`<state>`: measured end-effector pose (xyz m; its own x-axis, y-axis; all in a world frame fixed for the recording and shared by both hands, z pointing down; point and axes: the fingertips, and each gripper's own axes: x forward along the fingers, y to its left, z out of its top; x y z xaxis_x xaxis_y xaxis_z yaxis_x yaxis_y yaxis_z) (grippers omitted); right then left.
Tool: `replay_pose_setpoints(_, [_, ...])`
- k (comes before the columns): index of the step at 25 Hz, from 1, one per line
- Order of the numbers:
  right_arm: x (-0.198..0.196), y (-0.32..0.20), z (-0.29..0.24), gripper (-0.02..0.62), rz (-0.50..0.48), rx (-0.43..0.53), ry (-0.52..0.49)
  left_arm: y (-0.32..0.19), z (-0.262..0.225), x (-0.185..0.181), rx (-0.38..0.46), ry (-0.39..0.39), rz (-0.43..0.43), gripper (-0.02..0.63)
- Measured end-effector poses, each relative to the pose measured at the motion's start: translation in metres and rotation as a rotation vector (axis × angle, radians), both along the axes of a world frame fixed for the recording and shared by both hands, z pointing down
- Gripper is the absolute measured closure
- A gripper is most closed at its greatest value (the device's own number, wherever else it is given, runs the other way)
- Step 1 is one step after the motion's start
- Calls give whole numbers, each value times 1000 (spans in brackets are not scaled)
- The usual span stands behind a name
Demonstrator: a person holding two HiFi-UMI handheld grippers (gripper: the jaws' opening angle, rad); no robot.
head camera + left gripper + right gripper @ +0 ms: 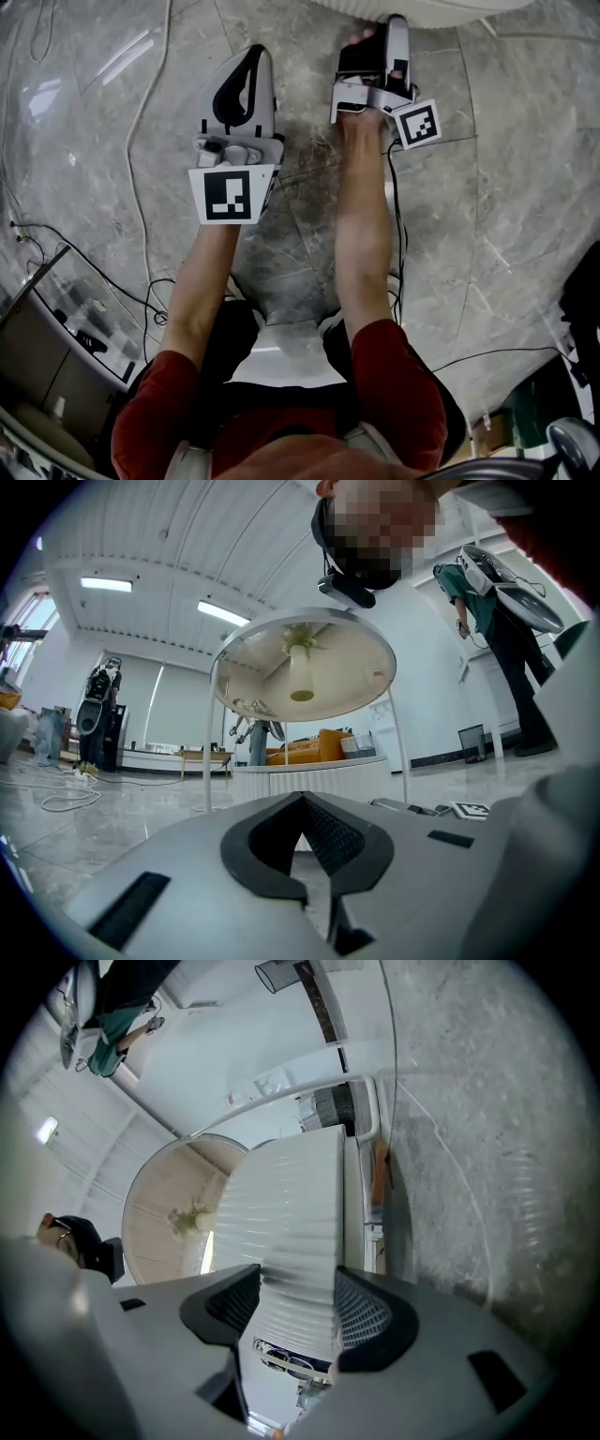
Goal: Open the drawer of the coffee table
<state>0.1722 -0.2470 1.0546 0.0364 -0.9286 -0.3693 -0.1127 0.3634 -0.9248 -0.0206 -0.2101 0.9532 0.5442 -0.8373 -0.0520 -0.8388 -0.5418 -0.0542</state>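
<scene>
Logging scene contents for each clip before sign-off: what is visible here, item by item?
coffee table: one, white frame, round top with beige underside, ahead of both grippers
ribbed drawer front: one, white, the table's lower tier
floor: grey marble
cables: several, white and black, on the floor
orange furniture: one, behind the table
bin: one, dark, by the far wall
ceiling lights: two, white strips
bystander: one, green top, far right
left gripper: white and black, jaws together, empty
right gripper: white and black, jaws closed on the ribbed drawer front
forearms: two, red sleeves
</scene>
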Motion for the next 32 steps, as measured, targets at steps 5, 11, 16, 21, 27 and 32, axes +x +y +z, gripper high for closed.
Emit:
replay_pose_setpoints(5, [-9,32,-3,330,-4,7,-2,5,-2,0,12,-18,11,594])
replay_pose_setpoints(11, [-22,81,-4,328,19,-17,0,17,-13,-11,8,18,-27,592])
replay_pose_setpoints(16, [-32,116,-5,328,25,-45,4,40,-21,-16,16,11,-32,594])
replay_pose_setpoints(21, [-39,152,-6,328,46,-70,-11,69,-25,-15,49,-49,1,594])
replay_pose_setpoints(27, [-49,195,-6,328,48,-88,-21,90,-31,-19,45,-41,-18,593])
replay_pose_setpoints(32, [-50,201,-6,328,50,-113,-1,96,-33,-22,23,14,-46,593])
